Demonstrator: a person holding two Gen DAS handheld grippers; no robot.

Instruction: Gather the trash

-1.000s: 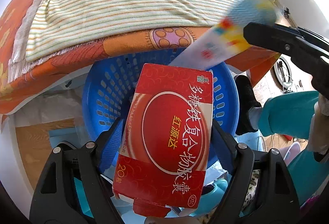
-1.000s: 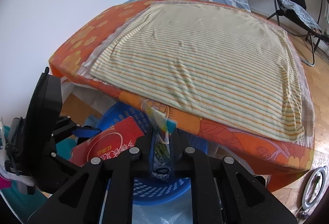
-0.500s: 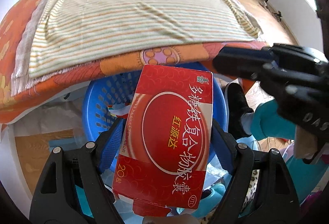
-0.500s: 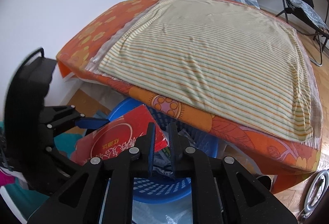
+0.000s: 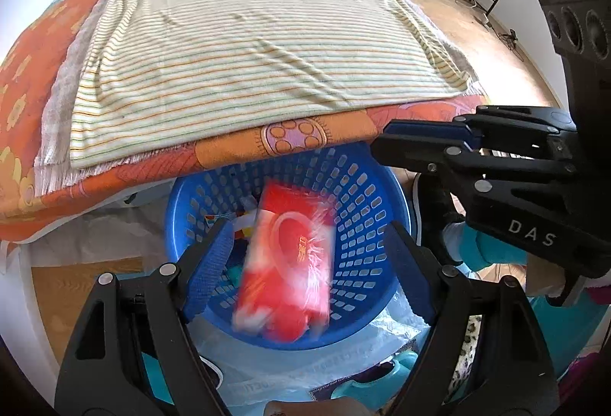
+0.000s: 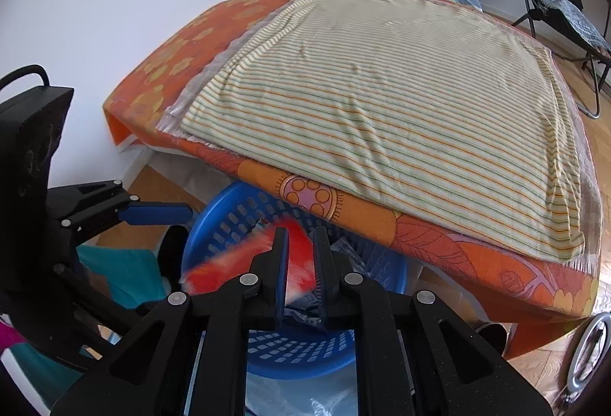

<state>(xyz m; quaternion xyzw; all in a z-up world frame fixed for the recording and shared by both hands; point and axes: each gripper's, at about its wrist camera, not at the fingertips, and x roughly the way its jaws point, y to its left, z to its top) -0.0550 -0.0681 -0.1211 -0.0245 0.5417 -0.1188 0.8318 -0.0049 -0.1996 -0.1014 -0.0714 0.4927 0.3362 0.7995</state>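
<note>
The left claw [image 5: 305, 255] is standing spread wide with nothing pressed between its pads, where a second ago it was pinching the red box [image 5: 286, 263] flat against them. That box is now dropping, blurred, between the parted fingers and into the blue basket [image 5: 366, 209] that is sitting directly below, at the claw's 12 o'clock, tucked against the edge of the bed [image 5: 248, 53]. The right claw [image 6: 299, 274] is hovering at the left one's 2 o'clock, its fingers pressed nearly together and gripping nothing; the colourful wrapper it was carrying a second ago is no longer in it. In the right wrist view the red box is showing as a smear just behind those fingers, over the basket. Judging by this, both pieces of trash are being delivered, and both claws are becoming free to fetch more.
</note>
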